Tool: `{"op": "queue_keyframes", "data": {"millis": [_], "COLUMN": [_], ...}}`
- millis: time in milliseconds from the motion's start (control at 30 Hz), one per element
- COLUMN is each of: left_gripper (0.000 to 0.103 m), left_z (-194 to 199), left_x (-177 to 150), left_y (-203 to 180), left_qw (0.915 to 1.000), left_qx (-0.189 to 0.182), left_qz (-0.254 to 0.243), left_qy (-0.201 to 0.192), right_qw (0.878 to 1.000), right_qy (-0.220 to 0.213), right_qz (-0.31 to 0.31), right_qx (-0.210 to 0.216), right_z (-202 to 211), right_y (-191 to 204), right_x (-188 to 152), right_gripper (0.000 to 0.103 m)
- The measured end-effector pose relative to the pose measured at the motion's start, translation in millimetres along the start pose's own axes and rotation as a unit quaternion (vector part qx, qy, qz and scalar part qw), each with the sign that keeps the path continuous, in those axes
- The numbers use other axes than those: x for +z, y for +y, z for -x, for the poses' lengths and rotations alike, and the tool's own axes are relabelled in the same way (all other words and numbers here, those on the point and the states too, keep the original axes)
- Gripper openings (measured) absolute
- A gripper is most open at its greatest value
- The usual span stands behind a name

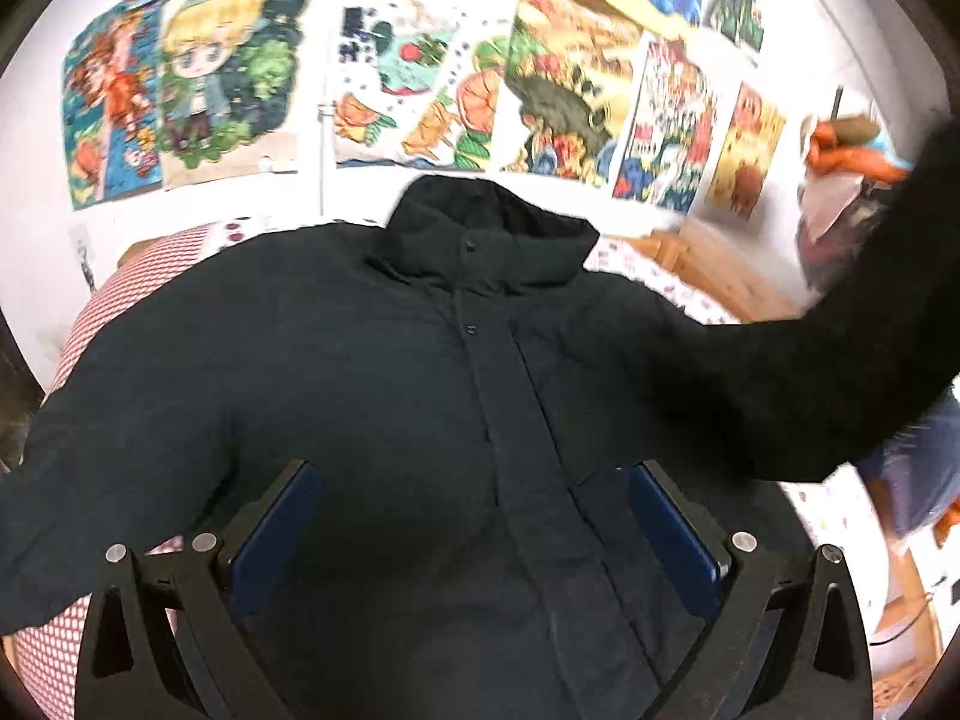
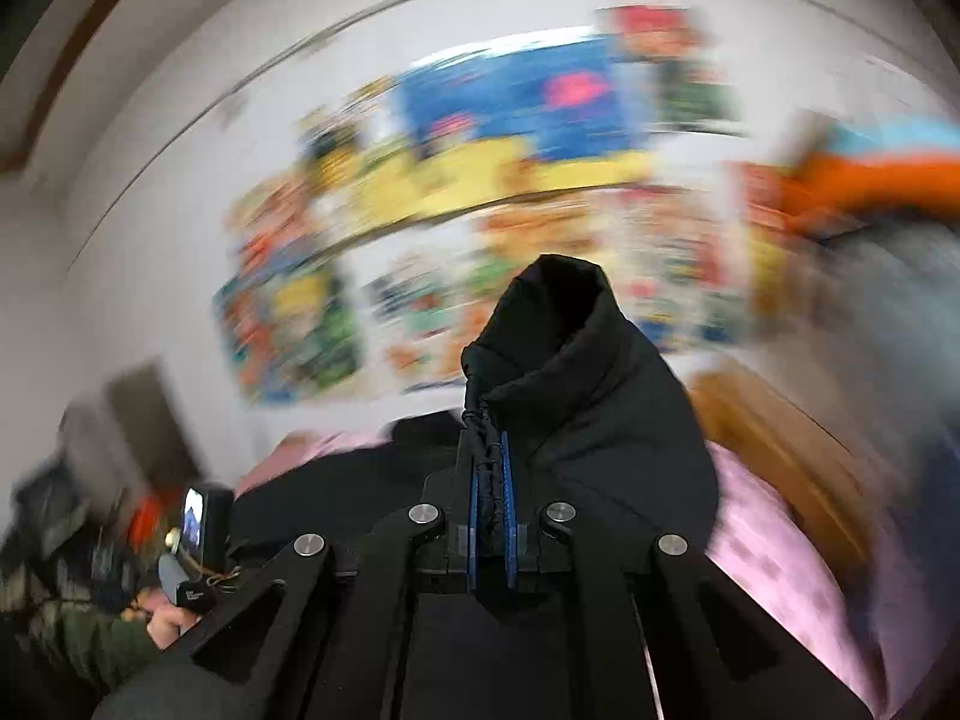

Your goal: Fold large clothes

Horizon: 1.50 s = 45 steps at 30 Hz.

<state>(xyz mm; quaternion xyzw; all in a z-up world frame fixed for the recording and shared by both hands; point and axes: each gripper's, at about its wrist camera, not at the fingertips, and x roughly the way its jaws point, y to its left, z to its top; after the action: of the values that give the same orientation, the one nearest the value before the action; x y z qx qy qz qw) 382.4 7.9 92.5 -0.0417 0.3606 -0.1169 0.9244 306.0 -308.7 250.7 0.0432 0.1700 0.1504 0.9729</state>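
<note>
A large black puffer jacket [image 1: 420, 372] lies front up on the bed, collar toward the wall, snap placket down its middle. Its right sleeve [image 1: 840, 330] is lifted off the bed toward the upper right. My left gripper [image 1: 474, 516] is open and empty, hovering over the jacket's lower front, blue pads on either side of the placket. My right gripper [image 2: 492, 480] is shut on the cuff of that sleeve [image 2: 576, 372], which stands bunched above the fingers. The right wrist view is heavily blurred.
The bed has a red-and-white patterned cover [image 1: 108, 300] and a wooden frame [image 1: 720, 276] at the right. Colourful posters [image 1: 420, 84] cover the white wall behind. The person's hand on the left gripper [image 2: 180, 594] shows at lower left in the right wrist view.
</note>
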Motion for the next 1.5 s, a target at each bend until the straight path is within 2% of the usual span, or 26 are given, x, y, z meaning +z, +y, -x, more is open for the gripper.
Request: {"op": "queue_keyframes", "data": {"millis": [100, 167, 300, 333, 400, 467, 600, 633, 700, 800, 833, 867, 900, 933, 967, 1000, 1033, 1067, 1167, 1233, 1267, 1367, 1433, 1500], "left_gripper": [0.103, 0.103, 0.103, 0.103, 0.103, 0.103, 0.103, 0.103, 0.103, 0.101, 0.098, 0.086, 0.069, 0.057, 0.032, 0.018, 0.014, 0.006, 0.004, 0.003, 0.003, 0.003, 0.003, 0.003], "left_z": [17.4, 30.8, 40.6, 40.3, 38.3, 33.0, 23.2, 17.1, 2.2, -32.0, -44.5, -54.3, -64.3, -78.2, -86.1, -93.4, -95.1, -94.5, -82.9, -66.9, -55.7, -31.2, -25.3, -33.0], "left_x": [-11.9, -24.6, -47.4, -52.7, -60.3, -64.1, -58.3, -54.1, -49.1, -40.1, -39.1, -39.9, -40.7, -42.6, -45.1, -47.3, -48.2, -48.0, -43.9, -36.8, -31.3, -13.5, -4.6, 1.1], "left_y": [13.9, 24.8, 42.4, 47.1, 53.5, 58.9, 64.6, 65.4, 63.6, 58.6, 56.2, 56.2, 54.2, 50.3, 47.2, 42.8, 37.9, 34.3, 17.0, 7.1, 3.8, 9.5, 16.2, 24.6], "left_qw": [0.9999, 0.9997, 0.9996, 0.9996, 0.9997, 0.9996, 0.9997, 0.9999, 0.9998, 0.9970, 0.9949, 0.9928, 0.9903, 0.9852, 0.9812, 0.9778, 0.9763, 0.9754, 0.9716, 0.9643, 0.9580, 0.9422, 0.9352, 0.9270], "left_qx": [-0.002, 0.004, -0.002, -0.004, -0.013, -0.023, -0.023, -0.015, 0.000, 0.046, 0.059, 0.066, 0.073, 0.090, 0.106, 0.122, 0.145, 0.161, 0.209, 0.250, 0.275, 0.323, 0.341, 0.365], "left_qz": [-0.001, -0.007, -0.020, -0.021, -0.020, -0.017, -0.005, 0.001, 0.011, 0.017, 0.020, 0.024, 0.026, 0.020, 0.011, 0.000, -0.008, -0.015, -0.047, -0.071, -0.082, -0.072, -0.064, -0.065], "left_qy": [-0.013, -0.024, -0.019, -0.016, -0.007, 0.005, 0.001, 0.002, 0.016, 0.060, 0.079, 0.097, 0.116, 0.145, 0.161, 0.171, 0.161, 0.150, 0.102, 0.048, 0.013, -0.054, -0.070, -0.057], "right_qw": [0.996, 0.988, 0.969, 0.965, 0.958, 0.956, 0.962, 0.965, 0.970, 0.976, 0.977, 0.979, 0.979, 0.980, 0.979, 0.979, 0.979, 0.979, 0.978, 0.973, 0.972, 0.974, 0.978, 0.981], "right_qy": [0.051, 0.087, 0.149, 0.164, 0.206, 0.220, 0.230, 0.232, 0.228, 0.214, 0.211, 0.204, 0.199, 0.196, 0.194, 0.192, 0.190, 0.185, 0.182, 0.200, 0.202, 0.193, 0.181, 0.175], "right_qz": [0.036, 0.064, 0.103, 0.102, 0.085, 0.070, 0.075, 0.064, 0.050, 0.037, 0.034, 0.029, 0.027, 0.024, 0.019, 0.011, 0.002, -0.019, -0.068, -0.087, -0.093, -0.090, -0.075, -0.060], "right_qx": [0.065, 0.108, 0.165, 0.176, 0.181, 0.179, 0.124, 0.108, 0.076, 0.025, 0.014, -0.007, -0.026, -0.039, -0.055, -0.066, -0.073, -0.079, -0.079, -0.077, -0.074, -0.071, -0.069, -0.065], "right_z": [-45.8, -77.4, -118.7, -125.5, -142.2, -141.8, -124.6, -116.5, -110.9, -97.5, -105.2, -97.5, -100.7, -104.7, -109.7, -107.7, -116.6, -115.0, -152.6, -168.3, -171.7, -179.5, -185.1, -192.0], "right_y": [55.6, 93.8, 132.1, 136.4, 137.4, 127.3, 96.3, 81.9, 55.5, 7.0, -3.4, -24.2, -40.1, -52.0, -68.4, -85.1, -95.6, -113.2, -132.1, -143.7, -145.6, -141.3, -132.2, -122.4], "right_x": [1.7, -9.2, -57.8, -70.1, -88.4, -98.6, -97.5, -94.4, -93.6, -109.6, -114.7, -127.5, -137.5, -143.9, -153.9, -165.0, -169.8, -180.3, -191.9, -202.8, -203.6, -202.6, -198.4, -193.9], "right_gripper": [0.007, 0.007, 0.007, 0.009, 0.021, 0.029, 0.041, 0.044, 0.059, 0.065, 0.066, 0.066, 0.066, 0.066, 0.066, 0.066, 0.066, 0.067, 0.067, 0.067, 0.067, 0.067, 0.067, 0.069]}}
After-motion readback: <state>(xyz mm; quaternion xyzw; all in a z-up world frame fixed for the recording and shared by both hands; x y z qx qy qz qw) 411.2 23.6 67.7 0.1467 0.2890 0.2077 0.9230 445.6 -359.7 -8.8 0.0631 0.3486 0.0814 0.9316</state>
